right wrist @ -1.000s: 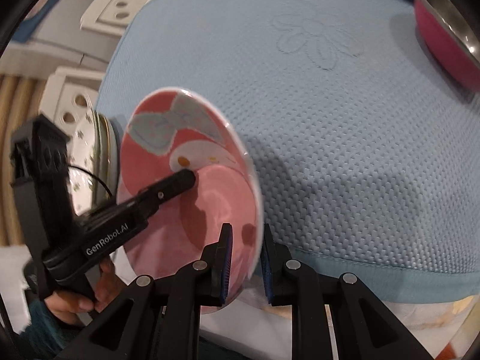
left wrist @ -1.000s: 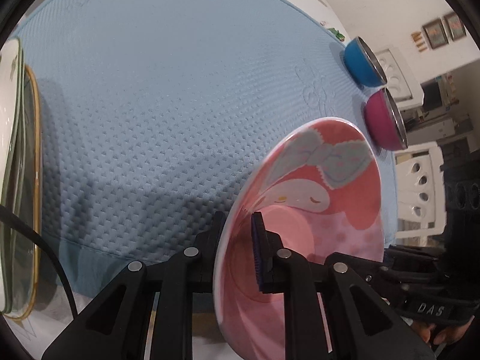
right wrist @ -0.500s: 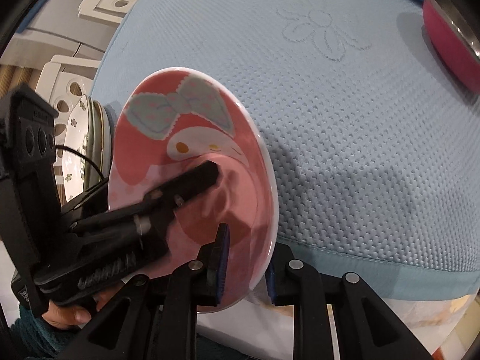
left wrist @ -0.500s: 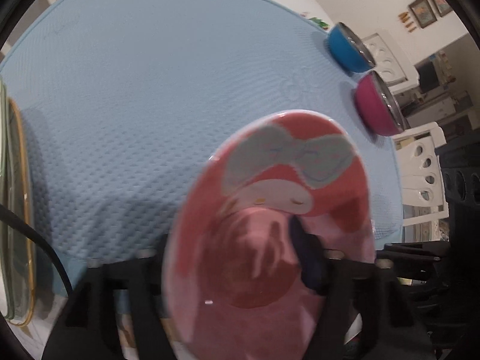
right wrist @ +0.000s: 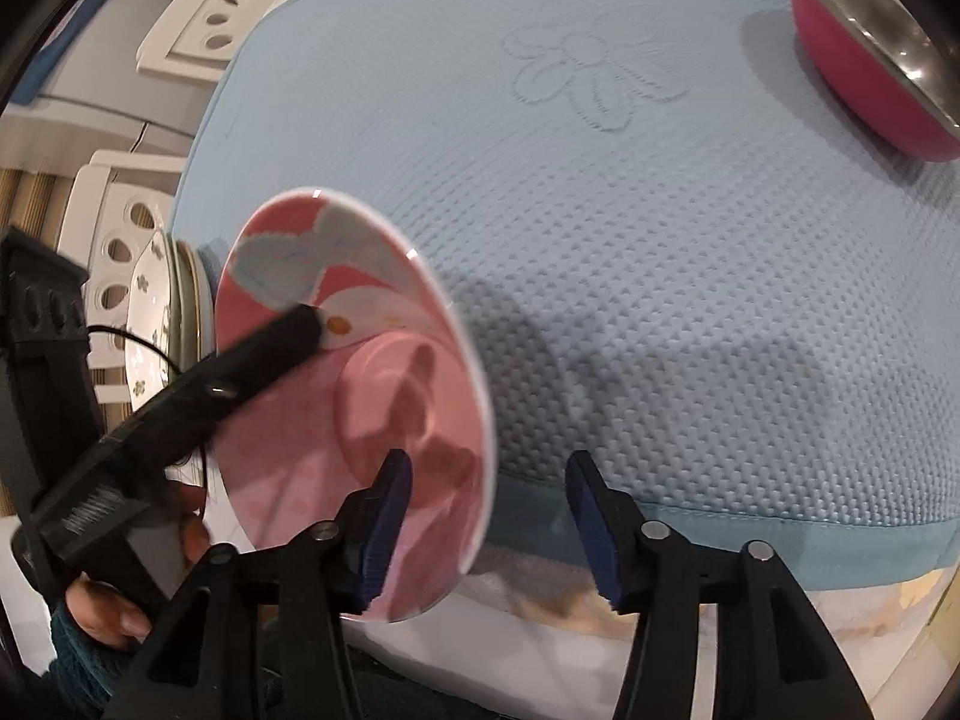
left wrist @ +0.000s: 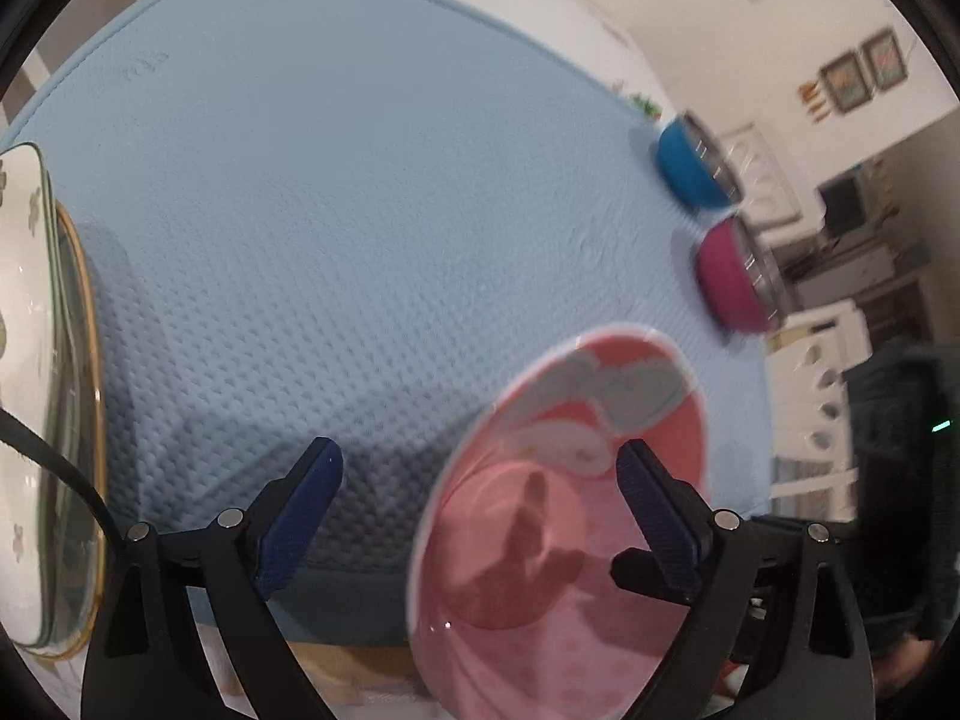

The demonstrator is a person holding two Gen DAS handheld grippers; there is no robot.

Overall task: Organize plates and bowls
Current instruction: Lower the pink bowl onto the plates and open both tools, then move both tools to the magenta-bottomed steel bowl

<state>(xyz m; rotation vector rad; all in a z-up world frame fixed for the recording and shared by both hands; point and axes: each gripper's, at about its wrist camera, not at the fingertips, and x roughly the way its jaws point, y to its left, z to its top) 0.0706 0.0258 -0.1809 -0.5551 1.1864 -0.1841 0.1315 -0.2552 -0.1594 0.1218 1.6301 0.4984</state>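
A pink cartoon plate stands tilted on edge at the front of the blue table mat. My left gripper is open, its jaws wide apart astride the plate rim, one pad in front of the plate face. In the right wrist view the plate sits between my open right gripper jaws, and the left gripper's finger rests against its face. What holds the plate is not clear. A stack of plates stands at the left. A blue bowl and a magenta bowl sit at the right.
White plastic chairs stand beyond the table's left side. The magenta bowl is at the far right in the right wrist view. The stacked plates lie just behind the pink plate. The mat's front edge is close to both grippers.
Both grippers were shut on the pink plate's rim one second ago; both have opened wide. The plate has tilted and shifted right in the left wrist view.
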